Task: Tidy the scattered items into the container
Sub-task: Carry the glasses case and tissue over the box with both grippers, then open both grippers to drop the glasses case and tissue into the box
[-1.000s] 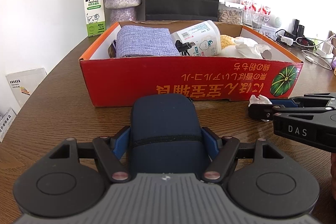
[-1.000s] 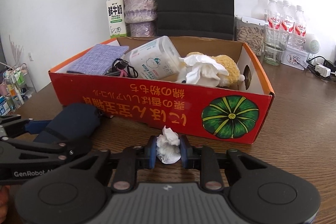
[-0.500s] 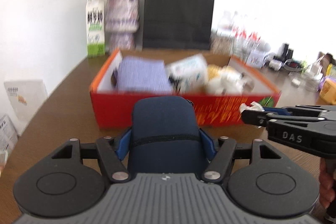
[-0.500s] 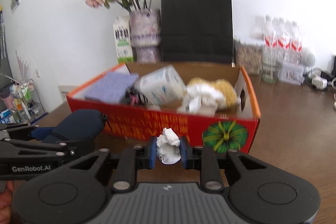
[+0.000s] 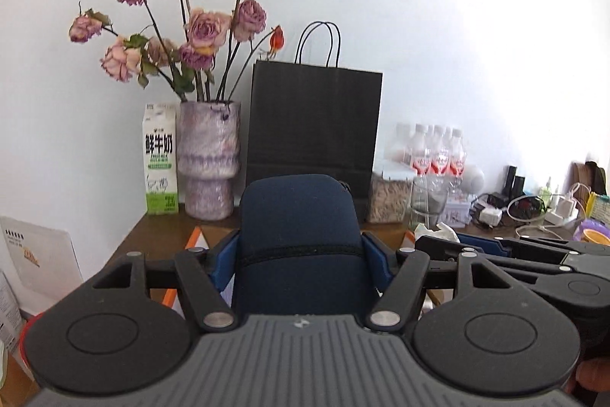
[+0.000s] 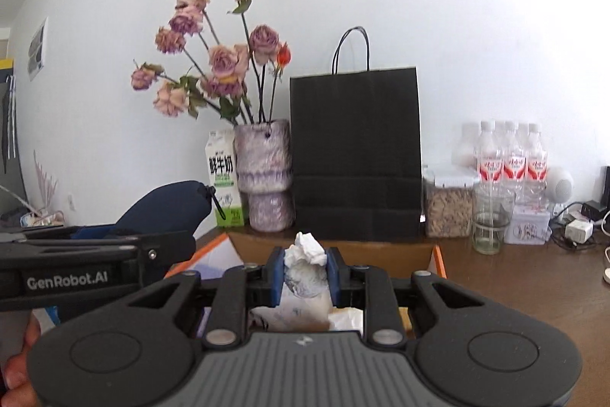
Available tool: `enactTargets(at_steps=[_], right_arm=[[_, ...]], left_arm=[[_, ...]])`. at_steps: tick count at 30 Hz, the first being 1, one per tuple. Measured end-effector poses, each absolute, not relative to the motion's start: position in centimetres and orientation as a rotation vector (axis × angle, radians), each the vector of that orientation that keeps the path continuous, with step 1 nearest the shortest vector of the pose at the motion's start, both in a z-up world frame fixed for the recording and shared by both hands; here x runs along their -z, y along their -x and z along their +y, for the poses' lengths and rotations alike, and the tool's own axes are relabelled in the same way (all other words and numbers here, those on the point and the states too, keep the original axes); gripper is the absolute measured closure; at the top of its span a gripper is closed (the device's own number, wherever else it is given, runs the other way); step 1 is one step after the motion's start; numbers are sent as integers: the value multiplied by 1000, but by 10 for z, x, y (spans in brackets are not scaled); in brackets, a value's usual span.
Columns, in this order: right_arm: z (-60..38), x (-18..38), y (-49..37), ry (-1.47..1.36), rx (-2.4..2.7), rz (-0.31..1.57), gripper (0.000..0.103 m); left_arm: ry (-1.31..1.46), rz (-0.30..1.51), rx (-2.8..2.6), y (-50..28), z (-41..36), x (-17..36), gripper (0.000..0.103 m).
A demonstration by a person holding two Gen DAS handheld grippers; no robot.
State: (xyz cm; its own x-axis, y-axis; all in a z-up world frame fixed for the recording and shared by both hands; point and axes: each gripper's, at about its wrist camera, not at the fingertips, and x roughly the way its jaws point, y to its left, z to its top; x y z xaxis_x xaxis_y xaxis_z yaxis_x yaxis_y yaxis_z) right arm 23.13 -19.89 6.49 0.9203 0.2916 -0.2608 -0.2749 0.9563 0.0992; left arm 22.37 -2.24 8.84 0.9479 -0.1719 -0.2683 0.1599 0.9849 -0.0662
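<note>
Box (image 6: 335, 248) mostly hidden behind right tool (image 6: 305, 271) gripping tissue (image 6: 307, 267).

Navy pouch (image 5: 299, 216), white crumpled tissue (image 6: 307, 252), black paper bag (image 5: 314, 124).

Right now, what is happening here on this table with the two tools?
A person is tidying loose items into the cardboard box. The left tongs hold a dark blue pouch, and the right tongs are shut on a crumpled white tissue. Both items are held up at the box, not yet released. Behind stand a vase, a milk carton and a black paper bag.
</note>
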Motion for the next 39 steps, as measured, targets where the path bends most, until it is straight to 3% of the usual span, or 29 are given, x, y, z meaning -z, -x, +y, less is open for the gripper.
enactTargets(at_steps=[7,15,24,26,27,28,29,31,39], right_arm=[[-200,-71,-281,-67,-256,270,81],[-200,-36,-344,-83,-239,357,81],[-186,-16,-366,-36,-260,418,80],[-185,-17,-364,-30,-259,421,74],[-186,-19,-363,-29,-255,421,56],[-187,-21,-362,-31,-248,421,30],[-190,-24,-359,-39,-228,413,22],[-198,-31,-356,-62,-207,397,1],[-209,-44,-350,-90,-211,395,0]], left_arm=[[26,298,137,-284,-19,-84,35],[25,393,55,-352,-6,-45,35],[-38,512,76,-367,-16,-21,35],[-43,513,65,-364,-17,-22,32],[-46,505,60,-361,-16,-25,21],[-57,489,33,-359,-17,-29,9],[-68,466,-9,-356,-17,-33,0],[-70,408,-33,-348,-15,-39,0],[-65,371,5,-336,-21,-49,0]])
